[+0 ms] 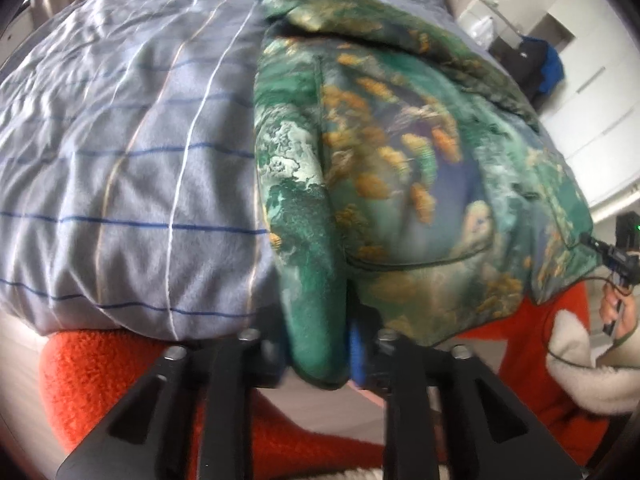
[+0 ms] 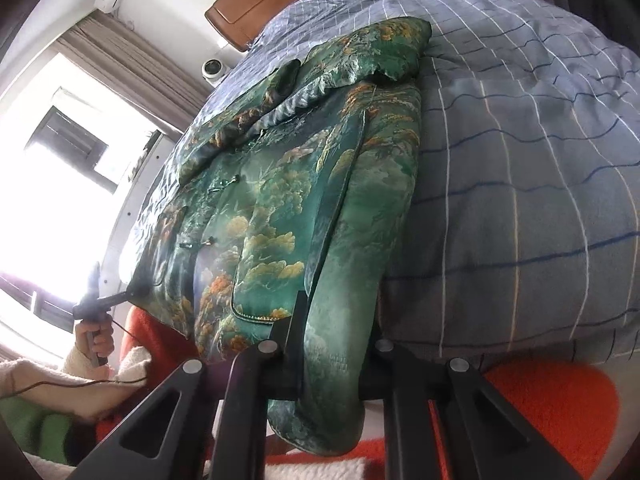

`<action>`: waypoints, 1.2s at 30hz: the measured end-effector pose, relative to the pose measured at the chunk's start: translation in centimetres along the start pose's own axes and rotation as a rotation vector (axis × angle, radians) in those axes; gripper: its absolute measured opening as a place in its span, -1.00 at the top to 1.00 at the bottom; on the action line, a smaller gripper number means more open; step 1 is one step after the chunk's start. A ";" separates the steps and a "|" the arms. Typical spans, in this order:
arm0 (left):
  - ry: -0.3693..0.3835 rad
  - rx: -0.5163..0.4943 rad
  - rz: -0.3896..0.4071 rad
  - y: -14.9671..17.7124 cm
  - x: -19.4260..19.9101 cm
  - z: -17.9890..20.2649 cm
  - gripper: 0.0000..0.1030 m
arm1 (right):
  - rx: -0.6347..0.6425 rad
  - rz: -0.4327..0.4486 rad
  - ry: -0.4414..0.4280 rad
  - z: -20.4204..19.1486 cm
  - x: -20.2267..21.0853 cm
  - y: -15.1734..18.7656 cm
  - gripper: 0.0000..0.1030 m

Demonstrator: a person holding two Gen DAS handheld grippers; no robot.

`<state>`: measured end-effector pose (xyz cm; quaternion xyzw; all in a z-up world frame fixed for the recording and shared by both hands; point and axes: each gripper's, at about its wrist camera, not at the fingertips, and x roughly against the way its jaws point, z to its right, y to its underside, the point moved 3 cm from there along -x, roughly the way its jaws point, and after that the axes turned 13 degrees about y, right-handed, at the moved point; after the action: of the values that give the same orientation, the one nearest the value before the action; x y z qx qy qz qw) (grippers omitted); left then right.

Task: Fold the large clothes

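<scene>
Scene: A padded green jacket (image 2: 288, 216) printed with golden trees and clouds lies along the edge of a bed, on a grey-blue checked quilt (image 1: 120, 152), its hem hanging over the near side.
Progress: Judging by the lie of the cloth, the fold is at an early stage. One long side appears turned in over the body, making a thick roll down the jacket's length; the crosswise folds look still to be made.
Left tongs (image 1: 320, 344): Clenched on the bottom end of that rolled edge, the green cloth bulging out between the black fingers.
Right tongs (image 2: 332, 364): Clamped on a hanging fold of the hem in its own view; in the left view it pinches the jacket's far bottom corner, a bare hand (image 1: 618, 312) on its handle.
Jacket's look: Glossy brocade, thick and quilted, with dark piping, a curved pocket seam and knotted cloth fastenings down the front. The collar end is rumpled and lies away from the person, towards the wooden headboard (image 2: 256, 4).
Left to do: Flatten the collar, bring the hem up towards it, square the bundle.
Surroundings: Orange fleece (image 1: 92, 364) shows below the bed's edge.
</scene>
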<state>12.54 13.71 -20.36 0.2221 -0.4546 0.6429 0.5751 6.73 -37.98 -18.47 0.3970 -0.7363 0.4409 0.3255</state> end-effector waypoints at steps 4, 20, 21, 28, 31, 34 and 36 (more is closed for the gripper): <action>-0.025 -0.036 0.003 0.5 -0.5 0.2 -0.13 | -0.053 -0.043 0.005 0.7 -2.1 -0.1 0.15; 0.160 0.115 -0.019 1.0 1.8 -1.8 0.84 | -0.028 -0.143 -0.097 1.5 -3.1 0.7 0.60; 0.199 0.135 -0.006 0.4 2.7 -1.6 0.85 | -0.022 -0.155 -0.117 1.1 -2.9 0.5 0.62; 0.343 0.163 0.230 -7.6 9.3 0.8 0.88 | -0.105 -0.104 -0.352 -0.2 0.9 -5.6 0.70; 0.346 0.129 0.316 -12.8 10.5 2.1 0.88 | -0.136 -0.031 -0.405 -0.8 2.1 -9.7 0.70; 0.331 0.116 0.363 -18.9 10.1 2.4 0.88 | -0.167 0.058 -0.411 -0.8 2.4 -14.8 0.70; 0.304 0.135 0.395 -24.1 9.2 2.1 0.89 | -0.202 0.116 -0.401 -0.5 2.0 -19.0 0.70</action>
<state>32.56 15.10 -4.02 0.0675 -0.3537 0.7976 0.4840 22.38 -43.74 -9.17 0.3991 -0.8482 0.2951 0.1848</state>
